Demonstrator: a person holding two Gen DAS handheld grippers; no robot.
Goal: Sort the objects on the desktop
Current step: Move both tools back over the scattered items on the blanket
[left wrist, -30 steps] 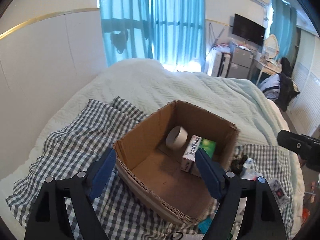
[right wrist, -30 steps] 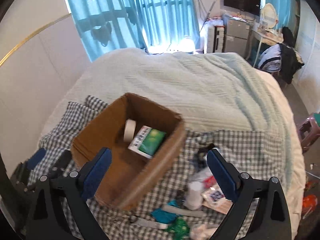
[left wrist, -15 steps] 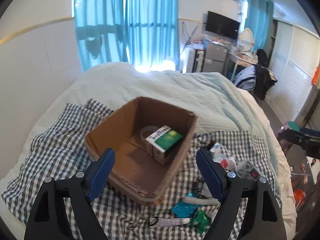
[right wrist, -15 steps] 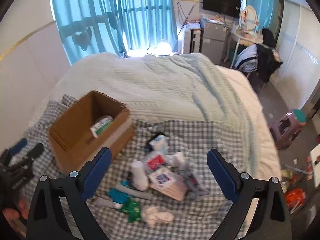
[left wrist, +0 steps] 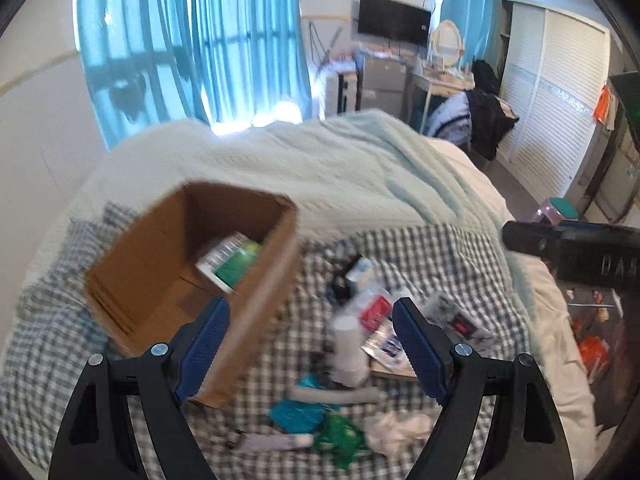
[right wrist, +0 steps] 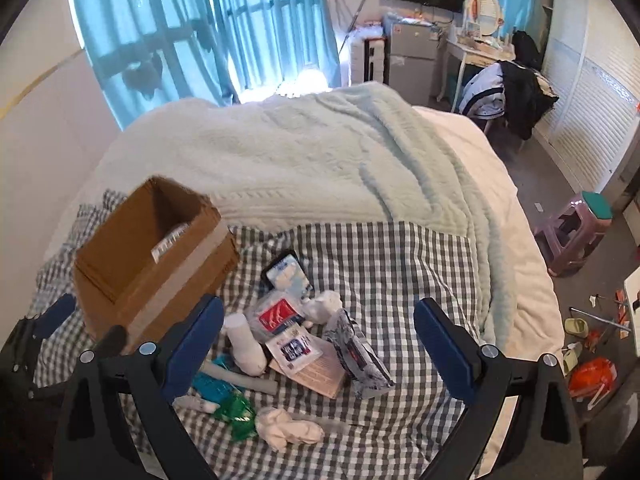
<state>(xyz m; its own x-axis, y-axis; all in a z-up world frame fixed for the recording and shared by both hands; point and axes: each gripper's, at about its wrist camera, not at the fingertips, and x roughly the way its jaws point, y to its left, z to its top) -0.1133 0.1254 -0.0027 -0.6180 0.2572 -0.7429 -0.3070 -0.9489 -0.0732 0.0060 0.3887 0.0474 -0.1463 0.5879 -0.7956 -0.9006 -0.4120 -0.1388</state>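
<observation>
A brown cardboard box stands at the left on the checked cloth, with a green and white carton inside. To its right lies a pile of small items: a white bottle, a red and white packet, a silver pouch, a green wrapper and a crumpled white tissue. My left gripper is open and empty, above the box's near corner and the pile. My right gripper hangs open and empty over the pile.
The cloth lies on a bed with a pale green blanket behind it and a white wall to the left. A pink stool and scattered litter are on the floor to the right of the bed.
Both views have swung right, from over the box to over the pile of items. The box now sits at the left of both views. Both grippers stayed open and empty.
</observation>
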